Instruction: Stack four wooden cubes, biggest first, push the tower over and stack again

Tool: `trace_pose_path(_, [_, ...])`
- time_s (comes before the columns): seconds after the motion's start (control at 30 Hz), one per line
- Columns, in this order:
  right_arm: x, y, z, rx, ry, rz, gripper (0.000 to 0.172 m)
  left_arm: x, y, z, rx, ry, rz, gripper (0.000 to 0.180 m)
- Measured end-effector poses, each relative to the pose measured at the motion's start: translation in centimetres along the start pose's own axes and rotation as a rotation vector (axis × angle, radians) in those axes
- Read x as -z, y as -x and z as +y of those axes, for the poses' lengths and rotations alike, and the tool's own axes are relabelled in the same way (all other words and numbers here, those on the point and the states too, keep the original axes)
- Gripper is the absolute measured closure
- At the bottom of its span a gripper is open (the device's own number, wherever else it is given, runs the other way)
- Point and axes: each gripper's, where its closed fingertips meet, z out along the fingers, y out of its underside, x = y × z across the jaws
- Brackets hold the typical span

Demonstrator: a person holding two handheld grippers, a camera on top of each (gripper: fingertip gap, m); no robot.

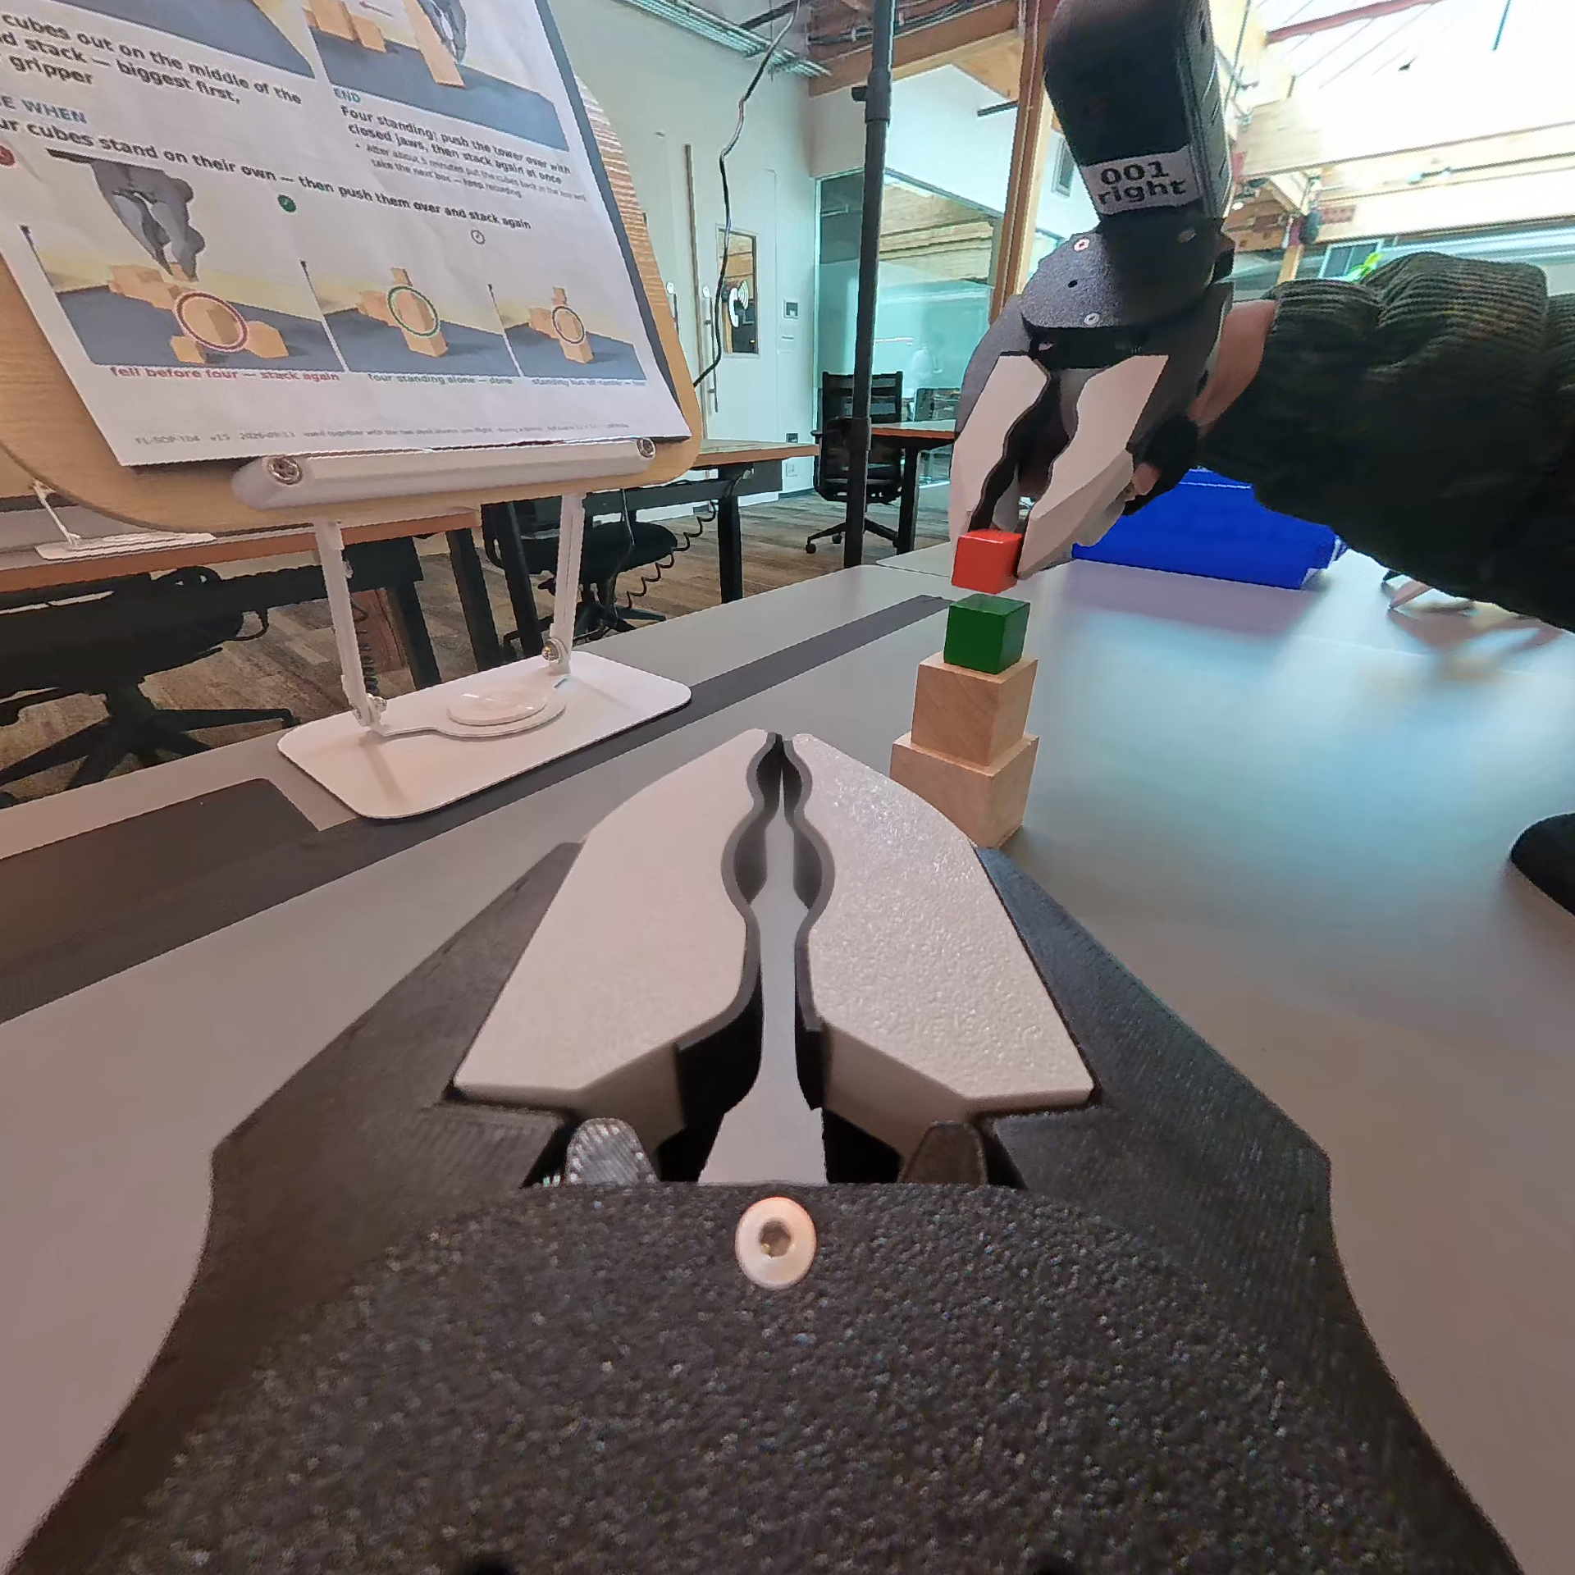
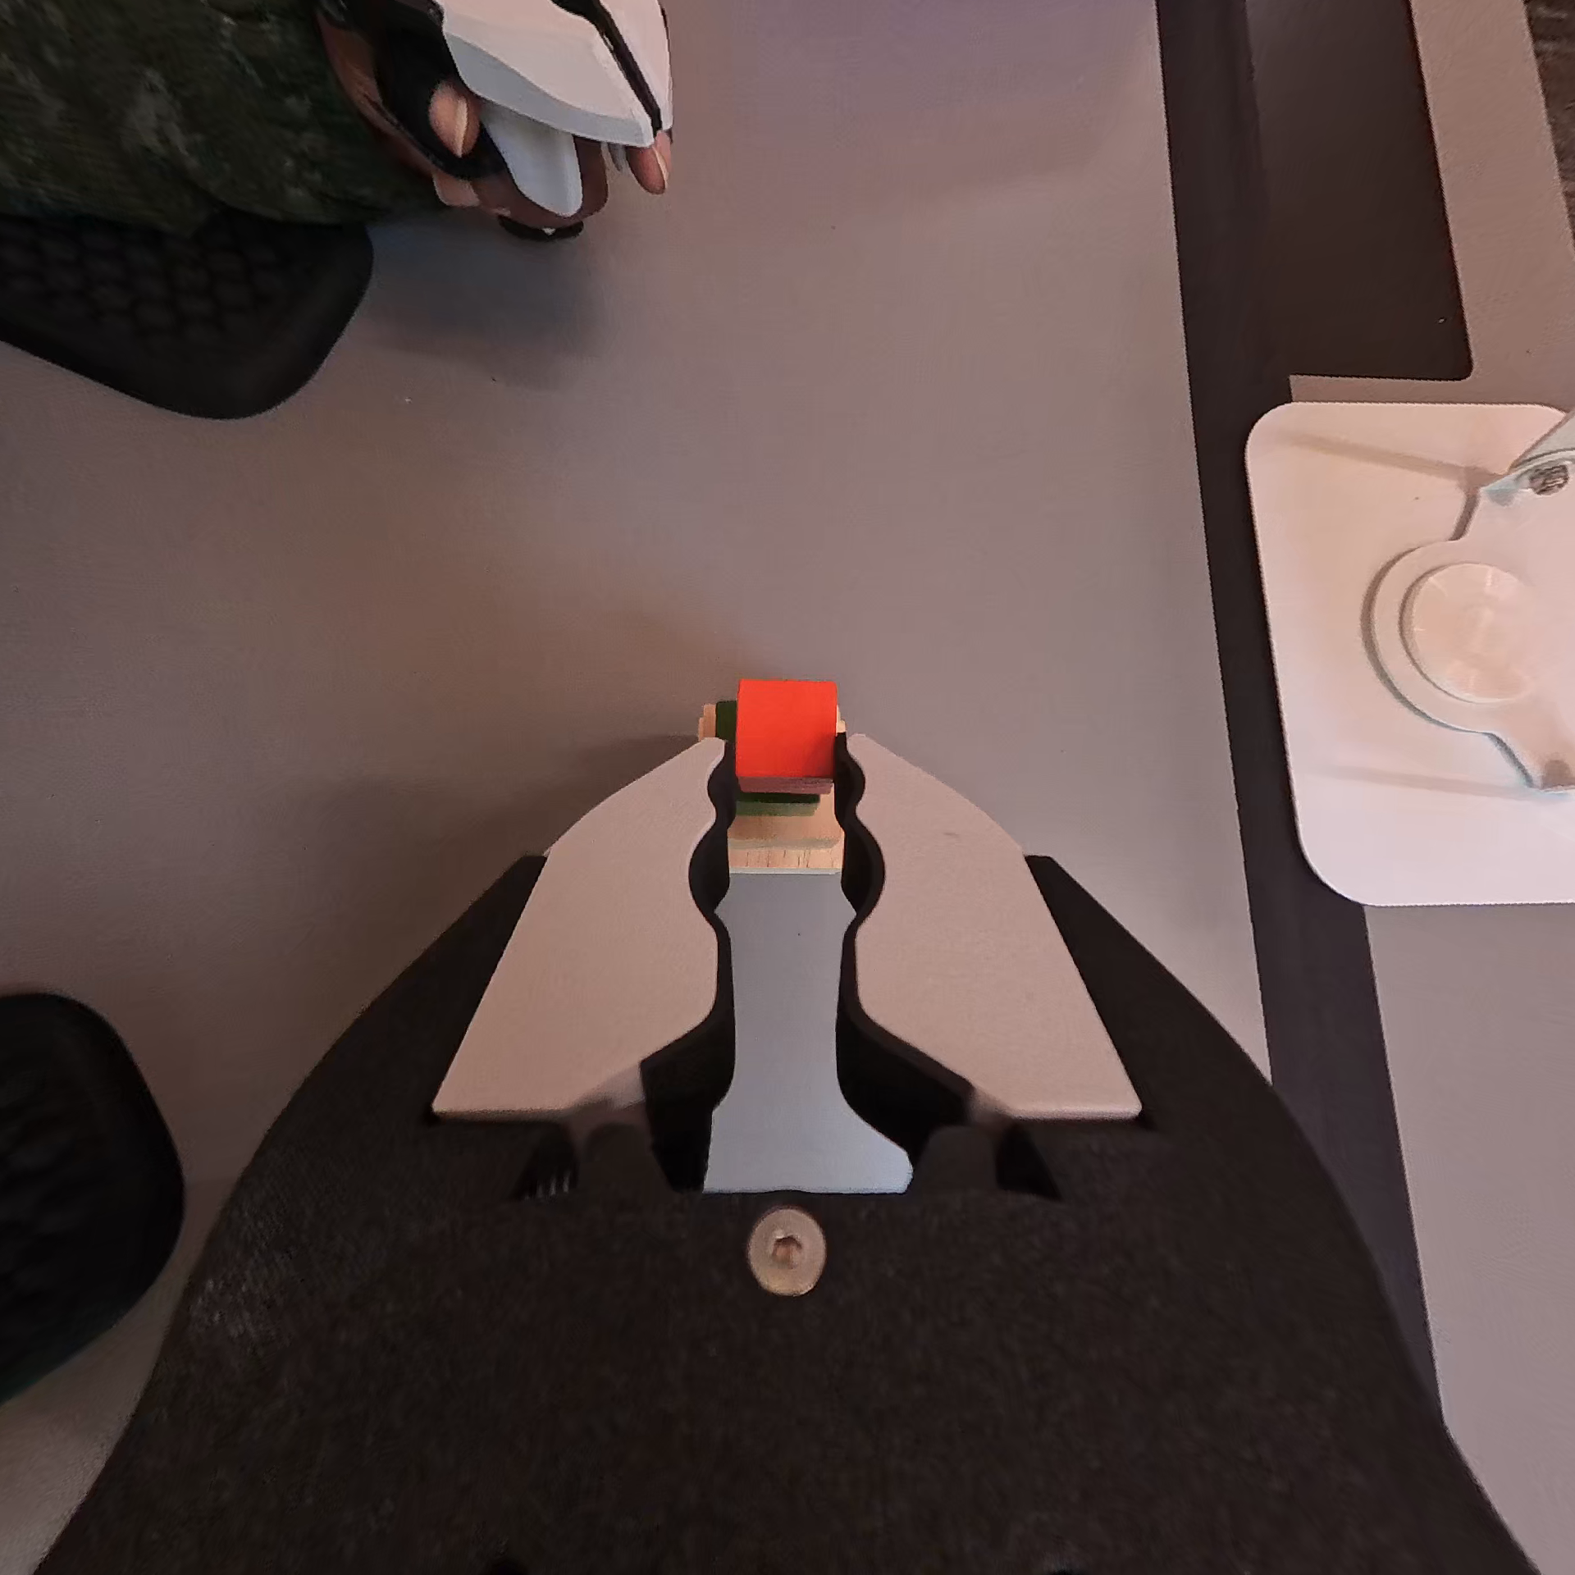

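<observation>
Since nothing but the frames is to be gone by, each line below is kept to what is shown.

Right gripper (image 1: 997,533): a red cube (image 2: 784,724) is clamped between its fingertips, a pad pressed on each side; the gripper is pointed down, held by a hand in a dark green sleeve (image 1: 1406,409).

Red cube, place: it is held in the air just above a green cube (image 1: 986,632), a thin gap being seen between them; from above, it lies a little toward 3 o'clock of the stack.

Stack: the green cube is set on a smaller wooden cube (image 1: 972,712), which is set on a larger wooden cube (image 1: 963,788) on the grey table (image 1: 1278,852); the steps are not quite centred.

Left gripper (image 1: 782,750): its jaws are clenched on nothing, tips met; it is rested low over the table, with the stack at 1 o'clock, near but not touched.

Handling, as a judgement: the red cube would best be kept level and squared over the green top, since the footing is small and a sideways nudge could topple the column.

Around: a white stand (image 1: 477,724) bearing a printed sheet (image 1: 341,213) is seen at 11 o'clock of the left gripper; a blue bin (image 1: 1210,537) lies beyond the stack at 2 o'clock; a dark strip (image 1: 767,665) is run across the table.

In the way: nothing is seen between red cube and green; the left gripper and dark pads (image 2: 170,315) are kept apart from the stack.
</observation>
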Motion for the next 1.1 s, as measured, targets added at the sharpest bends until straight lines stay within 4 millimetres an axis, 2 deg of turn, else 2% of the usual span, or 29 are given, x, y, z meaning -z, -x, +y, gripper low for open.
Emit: trace_pose_path(1.1, [-0.54, 0.58, 0.53, 0.028, 0.010, -0.015, 0.148, -0.02, -0.10, 0.11, 0.002, 0.004, 0.008, 0.180])
